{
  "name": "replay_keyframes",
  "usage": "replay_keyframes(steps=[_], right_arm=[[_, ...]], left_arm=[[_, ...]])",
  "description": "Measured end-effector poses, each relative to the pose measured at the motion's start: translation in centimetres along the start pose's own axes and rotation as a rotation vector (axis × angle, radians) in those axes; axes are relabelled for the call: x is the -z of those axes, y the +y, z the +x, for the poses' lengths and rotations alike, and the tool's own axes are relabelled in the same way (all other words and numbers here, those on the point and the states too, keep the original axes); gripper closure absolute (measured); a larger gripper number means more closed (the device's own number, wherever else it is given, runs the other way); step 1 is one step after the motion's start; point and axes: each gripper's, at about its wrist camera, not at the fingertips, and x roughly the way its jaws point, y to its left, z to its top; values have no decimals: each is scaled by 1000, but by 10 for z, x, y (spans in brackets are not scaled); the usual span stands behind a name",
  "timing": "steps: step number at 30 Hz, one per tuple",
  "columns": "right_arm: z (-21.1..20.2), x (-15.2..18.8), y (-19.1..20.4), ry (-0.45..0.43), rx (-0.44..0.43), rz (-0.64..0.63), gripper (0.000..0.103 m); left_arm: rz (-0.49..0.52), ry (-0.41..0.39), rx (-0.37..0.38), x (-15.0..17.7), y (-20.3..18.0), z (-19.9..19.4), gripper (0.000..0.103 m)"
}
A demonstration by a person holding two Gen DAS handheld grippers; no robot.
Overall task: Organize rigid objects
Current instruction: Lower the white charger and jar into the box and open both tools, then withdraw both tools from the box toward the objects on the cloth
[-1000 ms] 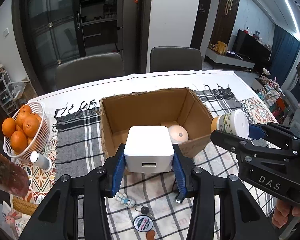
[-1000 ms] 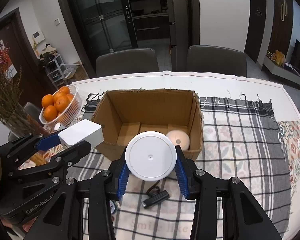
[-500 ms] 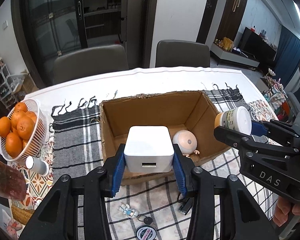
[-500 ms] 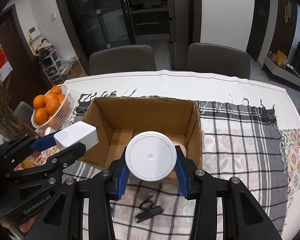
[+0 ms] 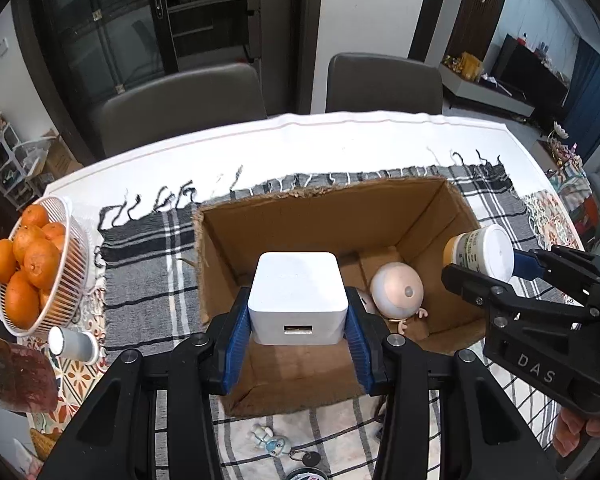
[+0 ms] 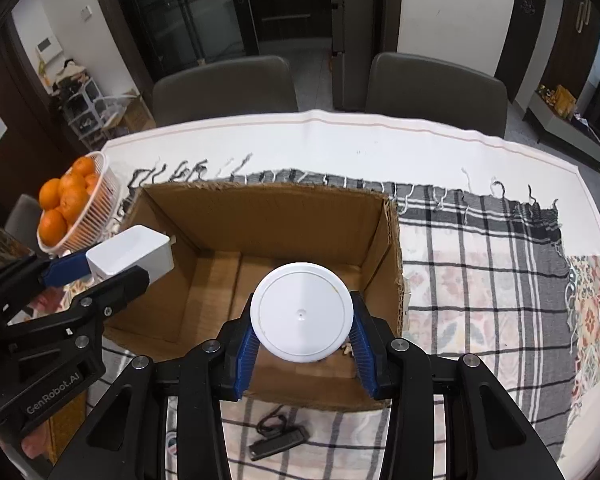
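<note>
1. Left tool (image 5: 298, 334) clamped on white charger cube (image 5: 298, 298), over open cardboard box (image 5: 300, 208).
2. Right tool (image 6: 302, 346) gripping white-lidded jar (image 6: 302, 312) above same box, beside round toy (image 5: 396, 294).

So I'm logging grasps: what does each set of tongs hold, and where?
Left tongs clamp the white charger cube by its two sides. Right tongs pinch the white-lidded jar across its lid end.

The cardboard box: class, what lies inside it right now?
Inside the cardboard box lies a round white toy figure on the brown floor. The white cube charger, held above, hides part of the floor.
</note>
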Motion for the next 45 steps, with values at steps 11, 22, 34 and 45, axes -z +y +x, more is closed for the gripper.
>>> replay_keyframes(steps=[11,22,34,45], right_arm=[[25,-1,-5,59,15,-19,61],[31,1,-9,66,0,-21,58],[-1,17,0,6,6,-29,58],[-25,33,12,-33,5,-51,58]], left_arm=[[-6,73,-4,-5,-6,30,59],[12,68,-33,-1,-10,26,58],[4,-11,-60,20,-11,-15,59],[-2,-30,-62,46,-9,-39,59]])
